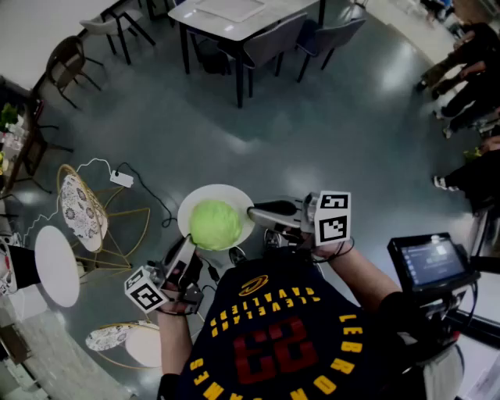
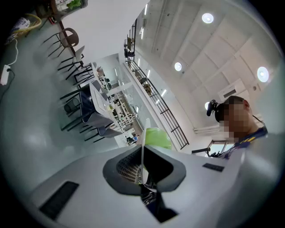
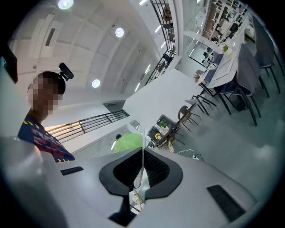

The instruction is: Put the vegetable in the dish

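A round pale green vegetable [image 1: 215,224] sits in a white dish [image 1: 234,196] that is held up in the air above the floor. My left gripper [image 1: 190,244] is shut on the dish's near-left rim, and my right gripper [image 1: 254,212] is shut on its right rim. In the left gripper view the thin white dish rim [image 2: 144,142] stands edge-on between the shut jaws of the left gripper [image 2: 142,167], with the vegetable [image 2: 158,137] behind it. The right gripper view shows the same: the dish rim [image 3: 142,153] clamped in the right gripper [image 3: 142,167], and the vegetable [image 3: 129,142] beyond.
A white table [image 1: 234,16] with dark chairs stands far ahead. At the left are a round white table [image 1: 56,266], patterned wire chairs [image 1: 82,207] and a power strip [image 1: 121,179] with its cable on the floor. A screen [image 1: 431,262] is at the right, and people's legs [image 1: 469,70] at far right.
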`<action>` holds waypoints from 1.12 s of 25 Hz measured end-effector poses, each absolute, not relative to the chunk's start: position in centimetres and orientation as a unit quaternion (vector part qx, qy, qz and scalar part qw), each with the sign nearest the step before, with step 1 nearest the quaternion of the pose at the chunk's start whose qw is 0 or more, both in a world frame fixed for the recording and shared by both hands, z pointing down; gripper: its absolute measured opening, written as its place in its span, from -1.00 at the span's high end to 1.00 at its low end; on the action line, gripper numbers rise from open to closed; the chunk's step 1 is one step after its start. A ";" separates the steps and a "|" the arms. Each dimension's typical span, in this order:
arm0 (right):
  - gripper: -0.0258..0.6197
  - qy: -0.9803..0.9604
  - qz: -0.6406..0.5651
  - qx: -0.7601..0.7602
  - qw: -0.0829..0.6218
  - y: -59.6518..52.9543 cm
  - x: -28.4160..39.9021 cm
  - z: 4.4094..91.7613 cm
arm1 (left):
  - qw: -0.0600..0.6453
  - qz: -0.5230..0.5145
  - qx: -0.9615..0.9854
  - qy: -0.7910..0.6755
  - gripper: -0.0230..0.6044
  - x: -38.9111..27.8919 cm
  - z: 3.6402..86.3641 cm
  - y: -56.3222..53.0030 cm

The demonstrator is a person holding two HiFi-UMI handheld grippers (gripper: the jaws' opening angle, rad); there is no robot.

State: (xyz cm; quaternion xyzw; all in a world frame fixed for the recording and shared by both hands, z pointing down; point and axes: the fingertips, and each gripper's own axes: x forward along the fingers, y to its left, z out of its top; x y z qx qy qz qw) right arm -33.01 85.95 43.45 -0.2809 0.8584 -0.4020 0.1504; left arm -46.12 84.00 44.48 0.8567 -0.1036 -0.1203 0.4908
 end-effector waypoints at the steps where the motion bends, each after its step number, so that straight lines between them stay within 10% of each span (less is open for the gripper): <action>1: 0.87 0.858 -0.402 -0.281 0.150 86.0 -33.0 43.5 | 0.491 -0.120 0.856 -0.103 0.88 -46.1 44.5 84.0; 28: 0.87 0.715 -0.610 -0.294 0.173 85.8 -26.1 52.1 | 0.657 -0.134 0.706 -0.227 0.88 -40.2 50.0 84.1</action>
